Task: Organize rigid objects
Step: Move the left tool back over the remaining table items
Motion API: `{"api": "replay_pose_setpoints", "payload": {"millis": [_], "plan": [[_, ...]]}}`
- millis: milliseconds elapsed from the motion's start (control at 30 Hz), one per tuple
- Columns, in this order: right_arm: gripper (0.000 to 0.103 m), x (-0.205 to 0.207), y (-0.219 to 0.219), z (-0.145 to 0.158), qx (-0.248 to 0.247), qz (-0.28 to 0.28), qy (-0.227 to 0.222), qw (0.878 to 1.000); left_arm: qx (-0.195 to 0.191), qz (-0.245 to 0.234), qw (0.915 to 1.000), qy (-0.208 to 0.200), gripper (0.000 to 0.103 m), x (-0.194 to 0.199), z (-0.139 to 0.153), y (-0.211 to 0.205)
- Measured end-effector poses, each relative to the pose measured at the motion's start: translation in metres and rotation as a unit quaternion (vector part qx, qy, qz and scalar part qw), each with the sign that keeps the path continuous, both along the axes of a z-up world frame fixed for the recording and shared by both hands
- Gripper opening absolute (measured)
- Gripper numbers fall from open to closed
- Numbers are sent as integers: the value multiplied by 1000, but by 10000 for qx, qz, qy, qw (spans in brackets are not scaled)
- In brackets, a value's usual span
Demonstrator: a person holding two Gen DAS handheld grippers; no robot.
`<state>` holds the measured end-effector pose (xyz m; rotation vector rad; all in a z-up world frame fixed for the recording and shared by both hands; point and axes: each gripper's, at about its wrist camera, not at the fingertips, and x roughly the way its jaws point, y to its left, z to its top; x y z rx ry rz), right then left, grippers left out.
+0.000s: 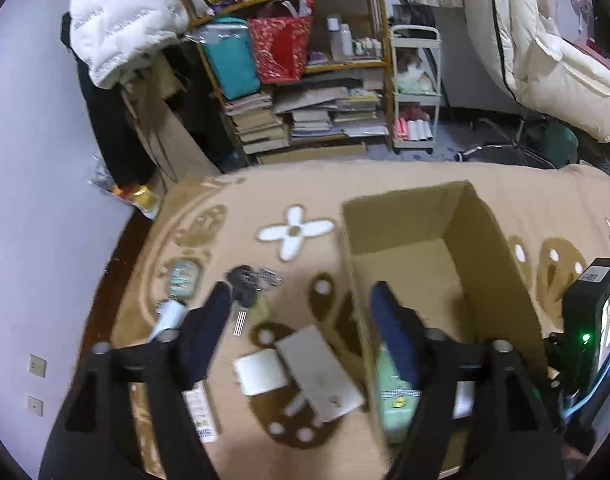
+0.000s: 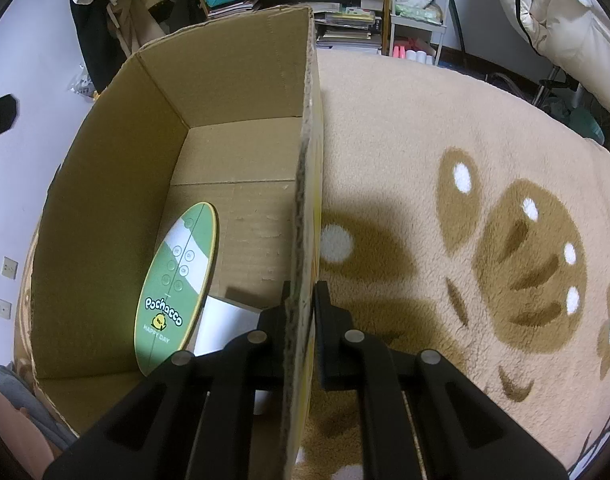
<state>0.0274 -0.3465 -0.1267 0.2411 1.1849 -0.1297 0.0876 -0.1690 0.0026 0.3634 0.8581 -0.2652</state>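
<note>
An open cardboard box [image 1: 485,232] stands on a beige patterned blanket. My right gripper [image 2: 303,304] is shut on the box's right wall [image 2: 307,200], one finger inside and one outside. Inside lie a green oval Pochacco board [image 2: 177,280] and a white card [image 2: 221,324]. My left gripper [image 1: 301,304] hangs open above the blanket, straddling the box's left wall. Below it lie a silver phone [image 1: 319,372], a white flat box [image 1: 259,372], a bunch of keys [image 1: 247,284], a small jar [image 1: 183,276] and a tube [image 1: 169,318]. The green board [image 1: 393,392] shows behind its right finger.
A labelled strip [image 1: 201,412] lies under the left finger. The blanket's edge drops to a dark floor at the left. Behind stand a cluttered shelf [image 1: 305,80] with books, a white cart [image 1: 415,88] and hanging coats. A sleeve and hand [image 2: 9,412] sit at the lower left.
</note>
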Motion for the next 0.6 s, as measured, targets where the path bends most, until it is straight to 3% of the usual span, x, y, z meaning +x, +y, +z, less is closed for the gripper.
{"api": "replay_pose_setpoints", "payload": {"millis": [133, 267, 600], "plan": [[9, 0, 0, 0, -7, 4, 1, 10000, -257, 17, 9996, -127, 103, 6, 8, 27], [9, 0, 0, 0, -11, -6, 0, 10000, -176, 316, 9989, -284, 103, 12, 7, 49], [9, 0, -1, 0, -20, 2, 4, 10000, 185, 531, 9984, 16, 103, 38, -29, 93]]}}
